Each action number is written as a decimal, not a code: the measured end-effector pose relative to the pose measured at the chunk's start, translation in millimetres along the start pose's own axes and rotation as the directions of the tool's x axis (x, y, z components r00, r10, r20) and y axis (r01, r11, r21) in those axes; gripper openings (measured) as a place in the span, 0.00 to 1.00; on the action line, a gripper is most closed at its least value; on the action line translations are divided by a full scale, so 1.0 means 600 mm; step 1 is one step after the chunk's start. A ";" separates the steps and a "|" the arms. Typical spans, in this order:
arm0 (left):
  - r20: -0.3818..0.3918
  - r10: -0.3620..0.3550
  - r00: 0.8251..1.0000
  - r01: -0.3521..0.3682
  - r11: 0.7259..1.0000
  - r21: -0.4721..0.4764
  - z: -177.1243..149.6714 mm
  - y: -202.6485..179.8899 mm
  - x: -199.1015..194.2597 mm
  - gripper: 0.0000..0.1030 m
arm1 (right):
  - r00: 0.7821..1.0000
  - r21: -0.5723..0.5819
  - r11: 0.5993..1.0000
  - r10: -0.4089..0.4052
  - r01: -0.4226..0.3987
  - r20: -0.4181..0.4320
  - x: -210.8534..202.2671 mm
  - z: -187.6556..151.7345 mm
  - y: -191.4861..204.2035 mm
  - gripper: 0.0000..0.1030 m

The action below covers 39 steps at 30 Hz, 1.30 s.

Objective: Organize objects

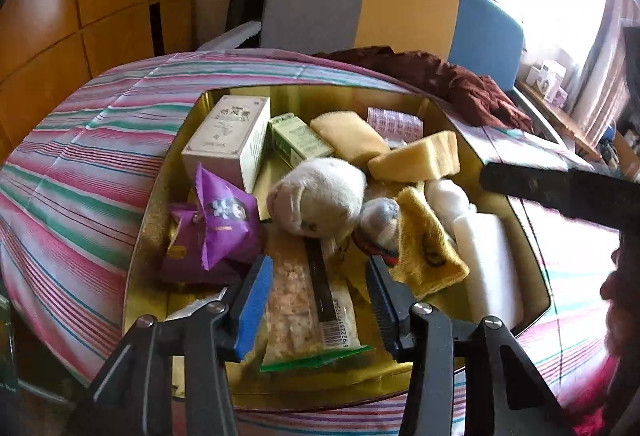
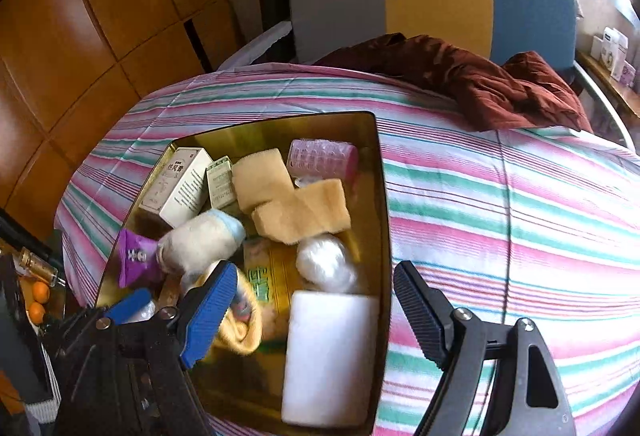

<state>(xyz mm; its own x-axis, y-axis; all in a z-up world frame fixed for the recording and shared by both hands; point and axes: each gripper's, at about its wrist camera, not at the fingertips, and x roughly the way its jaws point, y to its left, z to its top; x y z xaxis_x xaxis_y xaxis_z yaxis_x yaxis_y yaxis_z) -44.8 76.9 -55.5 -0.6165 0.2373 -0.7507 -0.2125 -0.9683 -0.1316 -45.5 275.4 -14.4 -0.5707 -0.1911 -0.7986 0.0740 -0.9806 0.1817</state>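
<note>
Evidently, the loose items have been gathered into one gold tin point(image 1: 516, 220) resting on the striped cloth point(image 2: 500, 220), so each can be picked out in turn. Left gripper point(image 1: 318, 296): fingers narrowly parted over a clear-wrapped snack bar point(image 1: 296, 308), pads not pressing it. Right gripper point(image 2: 316, 312): fingers wide, empty, straddling the tin's near wall above a white foam block point(image 2: 328, 356). Plush toy point(image 1: 320, 196), cream and soft, lies mid-tin among boxes and sponges
</note>
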 end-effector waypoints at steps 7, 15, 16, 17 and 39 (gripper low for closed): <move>0.062 0.015 0.998 -0.014 1.000 -0.010 0.004 0.008 -0.042 0.64 | 1.000 0.027 1.000 -0.011 0.011 0.028 -0.022 -0.037 -0.006 0.80; 0.124 0.056 0.991 -0.057 0.998 0.003 -0.002 0.007 -0.100 0.83 | 0.993 -0.007 0.995 -0.095 0.096 0.072 -0.042 -0.085 0.011 0.80; 0.129 0.060 0.990 -0.061 0.998 0.005 -0.003 0.007 -0.105 0.84 | 0.991 -0.011 0.994 -0.106 0.107 0.081 -0.046 -0.090 0.014 0.80; 0.133 0.065 0.989 -0.067 0.998 0.008 -0.005 0.007 -0.112 0.87 | 0.988 -0.016 0.992 -0.121 0.123 0.094 -0.051 -0.097 0.017 0.80; 0.113 0.133 0.985 -0.127 0.990 -0.056 -0.023 0.010 -0.153 1.00 | 0.966 -0.043 0.981 -0.175 0.187 0.191 -0.091 -0.141 0.061 0.80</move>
<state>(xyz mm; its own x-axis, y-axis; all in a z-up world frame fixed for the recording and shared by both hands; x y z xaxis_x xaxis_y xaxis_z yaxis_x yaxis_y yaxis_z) 21.1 48.4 3.9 -0.7212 0.1140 -0.6833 -0.0899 -0.9934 -0.0709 57.6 246.5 -12.5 -0.7203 -0.0042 -0.6936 0.0013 -1.0000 0.0047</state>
